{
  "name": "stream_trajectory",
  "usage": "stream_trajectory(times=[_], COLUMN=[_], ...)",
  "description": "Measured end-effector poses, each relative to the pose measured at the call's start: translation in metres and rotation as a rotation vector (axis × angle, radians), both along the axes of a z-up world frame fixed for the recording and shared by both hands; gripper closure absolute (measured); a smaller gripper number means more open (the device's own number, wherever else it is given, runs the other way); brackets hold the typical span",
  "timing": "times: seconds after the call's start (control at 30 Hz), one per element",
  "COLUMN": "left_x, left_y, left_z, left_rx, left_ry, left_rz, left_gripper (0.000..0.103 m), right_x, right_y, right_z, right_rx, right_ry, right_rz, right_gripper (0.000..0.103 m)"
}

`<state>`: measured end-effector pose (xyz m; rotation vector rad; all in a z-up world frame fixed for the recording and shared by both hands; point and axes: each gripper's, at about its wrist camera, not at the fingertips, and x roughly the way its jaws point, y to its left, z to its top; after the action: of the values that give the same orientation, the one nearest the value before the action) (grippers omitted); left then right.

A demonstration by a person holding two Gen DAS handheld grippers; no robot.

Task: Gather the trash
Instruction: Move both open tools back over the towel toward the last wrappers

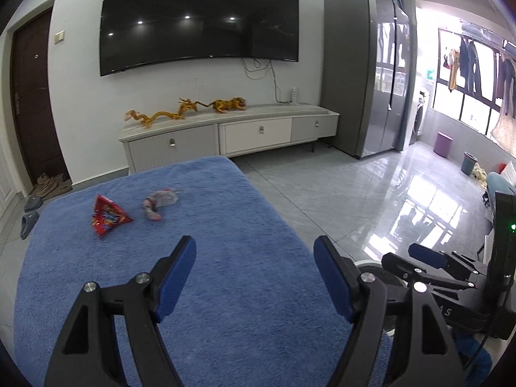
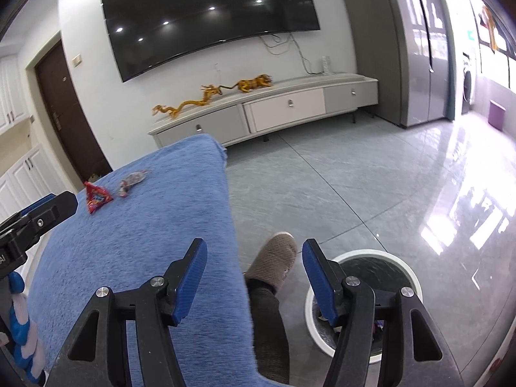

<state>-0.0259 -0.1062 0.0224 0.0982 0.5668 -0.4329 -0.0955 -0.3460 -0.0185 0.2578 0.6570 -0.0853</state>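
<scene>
Trash lies on the bench (image 1: 225, 290), which is covered with a blue towel. In the left wrist view, a red snack wrapper (image 1: 108, 217) sits near the far left corner of the bench, and a crumpled pale wrapper (image 1: 159, 204) lies just beside it, to its right, apart from it. The left tongs (image 1: 254, 269) hang over the middle of the bench with the jaws standing wide apart and nothing between them. At the right edge of this view the right tongs (image 1: 429, 256) show beyond the right edge of the bench, above the rim of a white bin (image 1: 371, 262) on the floor. A dark television (image 1: 200, 16) hangs on the wall over a low cabinet (image 1: 225, 132).

In the right wrist view, the right tongs (image 2: 254, 274) are open and empty, and their jaws are placed across the right edge of the bench (image 2: 145, 258). Under the right jaw stands the white bin (image 2: 409, 271) on the floor, close to the bench. Between the jaws a person's foot in a beige slipper (image 2: 277, 254) rests on the floor tiles. The red snack wrapper (image 2: 96, 196) and the crumpled pale wrapper (image 2: 132, 180) are at the far part of the bench, well apart from these tongs. The left tongs (image 2: 51, 206) enter from the left edge, near the red snack wrapper but not touching it.
</scene>
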Motion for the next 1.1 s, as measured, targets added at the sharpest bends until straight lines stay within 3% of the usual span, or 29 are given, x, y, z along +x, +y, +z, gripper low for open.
stream_trajectory(times=[0.33, 0.6, 0.8, 1.1], left_x=[-0.011, -0.024, -0.033, -0.029], left_y=[0.049, 0.085, 0.113, 0.147], left_z=[0.000, 0.003, 0.003, 0.003], left_rx=[-0.040, -0.075, -0.090, -0.080], left_ry=[-0.018, -0.040, -0.063, -0.026], left_rz=[0.090, 0.165, 0.233, 0.282], left_gripper=[0.028, 0.017, 0.016, 0.016], right_x=[-0.006, -0.009, -0.013, -0.015], right_y=[0.042, 0.074, 0.099, 0.122], right_z=[0.016, 0.032, 0.043, 0.060], right_rx=[-0.068, -0.123, -0.153, -0.183], right_ry=[-0.011, -0.042, -0.069, -0.109], right_rz=[0.072, 0.113, 0.159, 0.211], right_gripper=[0.041, 0.036, 0.036, 0.033])
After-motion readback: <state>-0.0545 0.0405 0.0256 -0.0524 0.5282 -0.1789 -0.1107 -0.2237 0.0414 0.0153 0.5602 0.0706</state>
